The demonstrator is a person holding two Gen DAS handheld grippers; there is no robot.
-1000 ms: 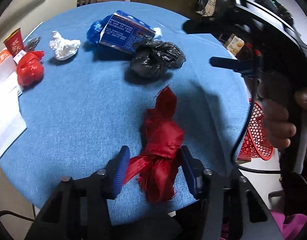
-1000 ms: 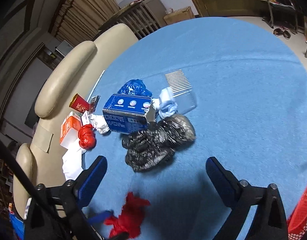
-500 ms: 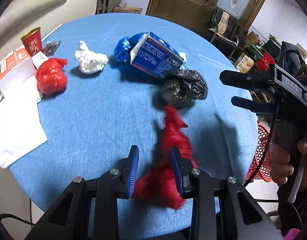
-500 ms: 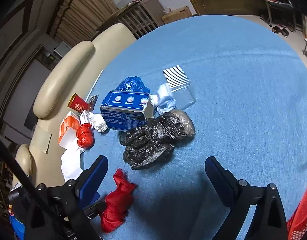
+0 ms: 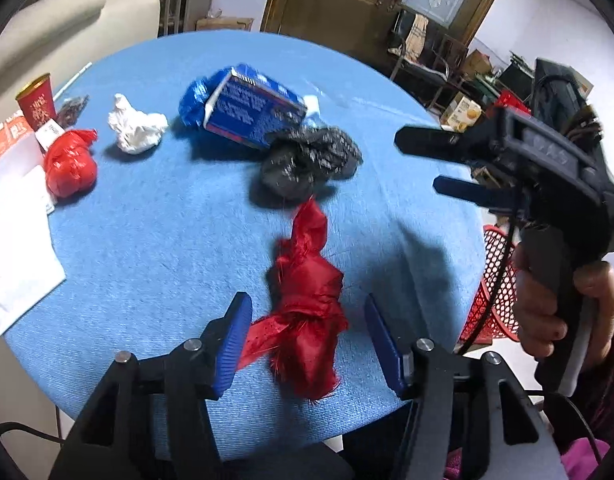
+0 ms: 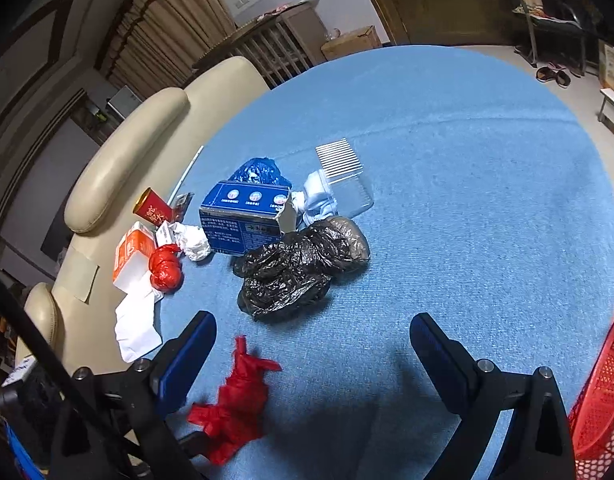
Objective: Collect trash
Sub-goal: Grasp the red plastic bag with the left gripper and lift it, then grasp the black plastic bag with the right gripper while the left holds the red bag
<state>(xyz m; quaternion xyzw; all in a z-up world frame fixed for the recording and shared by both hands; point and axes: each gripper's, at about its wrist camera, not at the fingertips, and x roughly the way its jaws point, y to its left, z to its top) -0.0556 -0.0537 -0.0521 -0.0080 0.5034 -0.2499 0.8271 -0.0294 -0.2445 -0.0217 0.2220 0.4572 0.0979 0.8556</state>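
- A crumpled red wrapper (image 5: 307,300) lies near the front edge of the round blue desk (image 5: 167,240), at 6 o'clock in the left wrist view, between the blue pads of the left gripper (image 5: 309,344).
- The left gripper's jaws are opening; the wrapper sits between them, but neither pad presses on it.
- The right gripper (image 6: 313,352), held in a hand (image 5: 547,300) at 3 o'clock of the left view, stands spread wide over bare cloth and pinches nothing.
- The wrapper looks feather-light, thin and crinkly, likely to spring back and slide off smooth pads; the knotted middle, its thickest part, seems the surest place to take hold, rather than the loose tail pointing to 12 o'clock.
- A crumpled black bag (image 6: 299,268) just beyond it, at 12 o'clock from the wrapper, should handle much the same: soft, weightless, best gathered at its bulk.
- A red mesh basket (image 6: 599,400) shows off the desk edge at 4 o'clock in the right wrist view, a probable destination.
- Half a second earlier the left pads stood close together, with the wrapper lying mostly to their right; now they stand apart and the wrapper lies free between them.
- A second earlier the jaws bracketed the wrapper much as now, so a pinch appears to have been tried and let go.
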